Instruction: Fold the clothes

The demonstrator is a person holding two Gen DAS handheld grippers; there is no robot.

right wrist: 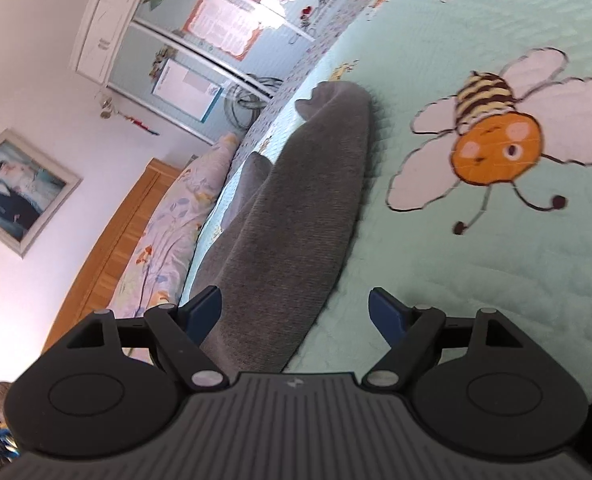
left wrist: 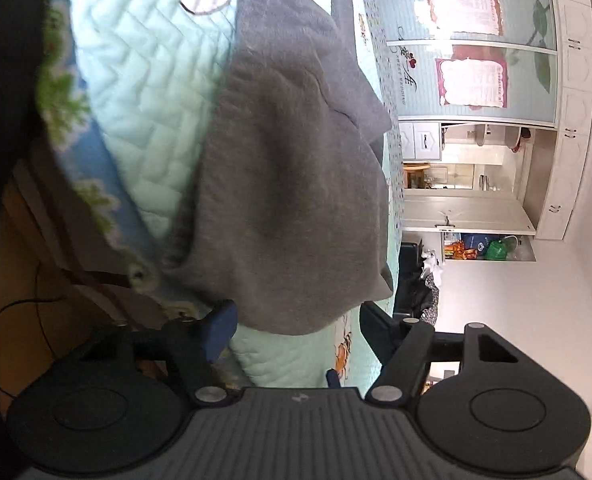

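Observation:
A grey knitted garment [left wrist: 292,184] lies on a pale green quilted bedspread [left wrist: 148,92], bunched in soft folds. In the left wrist view its near hem hangs between the wide-apart blue fingertips of my left gripper [left wrist: 296,320], which is open. In the right wrist view the same grey garment [right wrist: 296,216] runs away from me as a long folded strip. My right gripper [right wrist: 294,312] is open, and the near end of the strip lies between its fingers, close to the left pad [right wrist: 202,312].
The bedspread [right wrist: 436,280] carries a large bee picture [right wrist: 492,140]. A flowered pillow [right wrist: 168,240] and a wooden headboard [right wrist: 108,252] lie at the bed's far side. Wardrobe doors with posters [left wrist: 472,48] and an open doorway [left wrist: 468,176] stand beyond the bed.

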